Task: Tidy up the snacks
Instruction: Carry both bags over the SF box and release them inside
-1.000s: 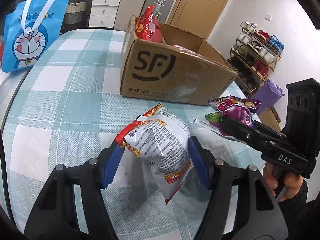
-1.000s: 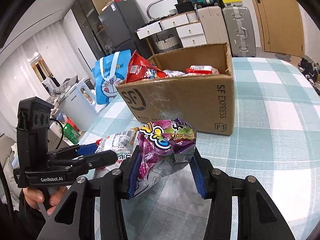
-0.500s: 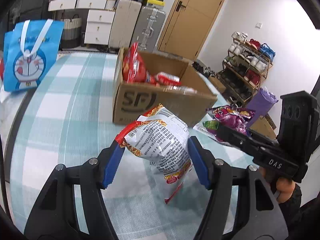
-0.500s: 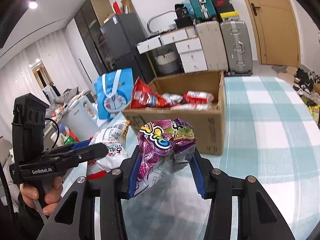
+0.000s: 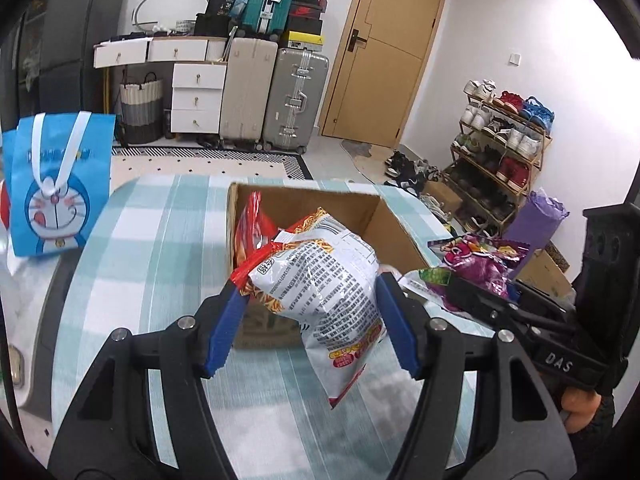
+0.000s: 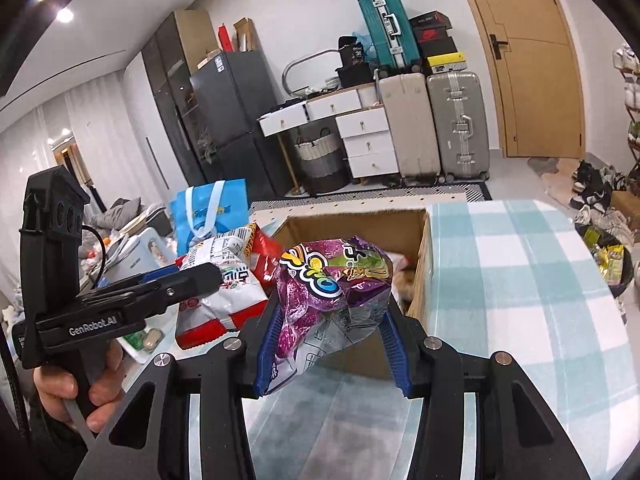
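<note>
Two hand-held grippers carry snack packets above a checked tablecloth [image 5: 132, 248]. In the left wrist view, the left gripper [image 5: 310, 322] sits low in the frame, its blue pads pressed against both sides of a white snack bag [image 5: 320, 280] with red and orange trim, which hangs tilted in mid-frame, clear of the cloth. Directly behind it, at centre, stands an open cardboard box [image 5: 396, 232] holding a red packet [image 5: 250, 224] upright against its left wall. At the right edge of the same view, the right gripper [image 5: 460, 292] clamps a purple snack bag [image 5: 480, 264], a person's fingers visible beneath its handle. In the right wrist view, the right gripper [image 6: 332, 344] is closed on that purple snack bag [image 6: 332, 292], crumpled between the pads at centre frame, with the cardboard box [image 6: 420, 280] just behind it and other packets inside. At the left of that view, a hand [image 6: 76, 392] grips the handle of the left gripper [image 6: 196, 276], whose white snack bag [image 6: 224, 280] is level with the box's near corner. A blue cartoon tote bag [image 5: 60, 184] stands at the left edge of the left wrist view, with suitcases and a white drawer unit at the far wall
</note>
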